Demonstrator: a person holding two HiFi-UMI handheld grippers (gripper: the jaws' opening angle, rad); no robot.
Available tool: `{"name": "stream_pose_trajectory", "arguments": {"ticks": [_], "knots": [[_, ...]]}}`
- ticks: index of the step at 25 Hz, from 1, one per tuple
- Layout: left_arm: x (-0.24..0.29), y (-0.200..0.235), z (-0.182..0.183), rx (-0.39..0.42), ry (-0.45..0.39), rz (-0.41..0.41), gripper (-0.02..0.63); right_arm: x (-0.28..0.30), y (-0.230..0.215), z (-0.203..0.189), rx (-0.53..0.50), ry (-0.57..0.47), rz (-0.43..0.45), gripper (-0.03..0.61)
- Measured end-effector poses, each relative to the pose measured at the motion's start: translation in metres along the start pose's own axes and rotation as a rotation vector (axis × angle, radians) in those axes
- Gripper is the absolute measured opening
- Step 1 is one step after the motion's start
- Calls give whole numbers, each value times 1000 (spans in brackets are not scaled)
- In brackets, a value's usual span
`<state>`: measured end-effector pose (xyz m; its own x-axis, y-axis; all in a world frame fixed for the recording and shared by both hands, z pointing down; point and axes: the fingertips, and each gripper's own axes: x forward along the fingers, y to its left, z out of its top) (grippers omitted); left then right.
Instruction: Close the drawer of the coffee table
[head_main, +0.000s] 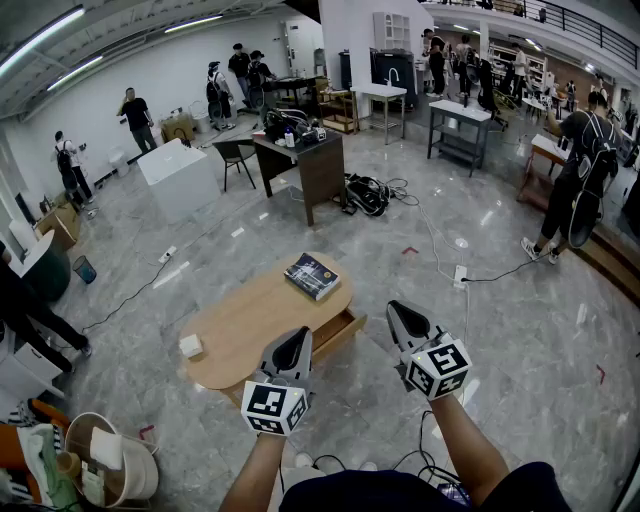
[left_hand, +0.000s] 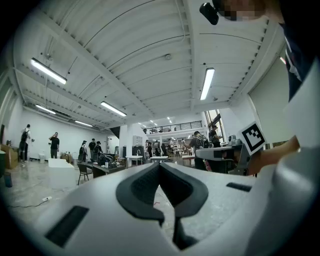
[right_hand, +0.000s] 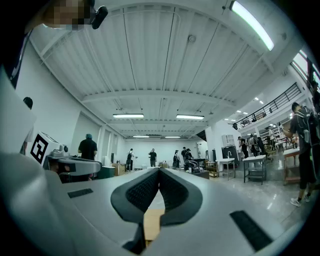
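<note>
The oval wooden coffee table (head_main: 245, 325) stands on the marble floor in the head view. Its drawer (head_main: 341, 329) sticks out open on the side towards the right. My left gripper (head_main: 296, 342) hovers over the table's near edge, just left of the drawer, and is shut on nothing. My right gripper (head_main: 401, 314) hangs above the floor to the right of the drawer, apart from it, also shut and empty. In the left gripper view the jaws (left_hand: 160, 166) meet at the tips. The right gripper (right_hand: 159, 171) shows the same, with a strip of wood (right_hand: 152, 222) behind the gap.
A dark book (head_main: 312, 276) lies on the table's far end and a small white block (head_main: 190, 346) near its left end. A power strip with cables (head_main: 460, 275) lies on the floor at right. A desk (head_main: 308, 160), a white box (head_main: 180, 178) and several people stand farther off.
</note>
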<state>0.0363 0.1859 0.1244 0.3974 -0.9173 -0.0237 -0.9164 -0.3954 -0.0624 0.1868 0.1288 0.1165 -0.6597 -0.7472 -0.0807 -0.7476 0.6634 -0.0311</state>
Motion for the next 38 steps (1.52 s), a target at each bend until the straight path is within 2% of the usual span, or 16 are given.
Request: {"name": "stream_pose_trajectory", "arguments": {"ticks": [5, 23, 38], "knots": [[3, -9, -6, -9, 2, 1, 0, -6, 11, -1, -56, -22, 73, 18], [14, -30, -19, -40, 25, -4, 0, -17, -14, -11, -12, -8, 48, 18], [39, -4, -25, -56, 33, -18, 0, 21, -25, -20, 27, -2, 45, 17]]}}
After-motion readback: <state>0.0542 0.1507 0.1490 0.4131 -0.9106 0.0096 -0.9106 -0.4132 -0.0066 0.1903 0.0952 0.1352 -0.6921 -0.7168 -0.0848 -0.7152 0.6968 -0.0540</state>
